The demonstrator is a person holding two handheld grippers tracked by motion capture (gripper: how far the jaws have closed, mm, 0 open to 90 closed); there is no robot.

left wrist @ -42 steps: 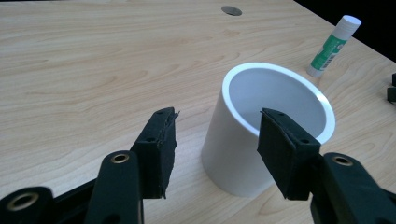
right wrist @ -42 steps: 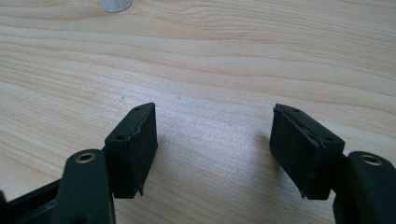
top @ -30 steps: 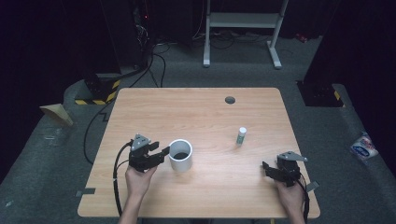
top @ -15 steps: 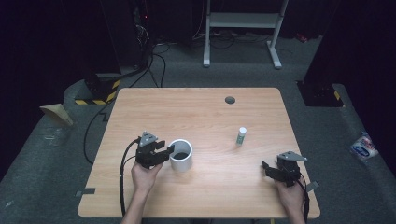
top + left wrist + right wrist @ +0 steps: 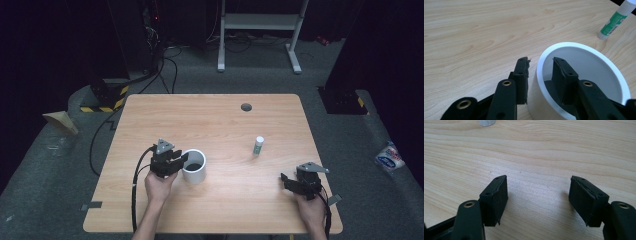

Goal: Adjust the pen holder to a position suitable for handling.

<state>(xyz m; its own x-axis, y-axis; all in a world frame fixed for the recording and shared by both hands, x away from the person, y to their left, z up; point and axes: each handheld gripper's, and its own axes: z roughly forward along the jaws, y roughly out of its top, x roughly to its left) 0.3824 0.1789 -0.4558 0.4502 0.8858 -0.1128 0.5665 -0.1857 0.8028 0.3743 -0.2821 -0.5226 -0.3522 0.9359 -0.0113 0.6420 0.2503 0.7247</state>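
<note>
While the left gripper (image 5: pixel 176 161) sits at about seven o'clock on the table (image 5: pixel 210 120), its jaws straddle the near wall of the white cup (image 5: pixel 194 166): one finger (image 5: pixel 522 75) outside the rim, the other inside the hollow. They have just been closing on that wall, yet a slim gap shows beside the outer pad. The glue stick (image 5: pixel 258 145) stands at the cup's two o'clock, well apart. The right gripper (image 5: pixel 539 200), at five o'clock, rests with jaws spread wide over bare wood.
</note>
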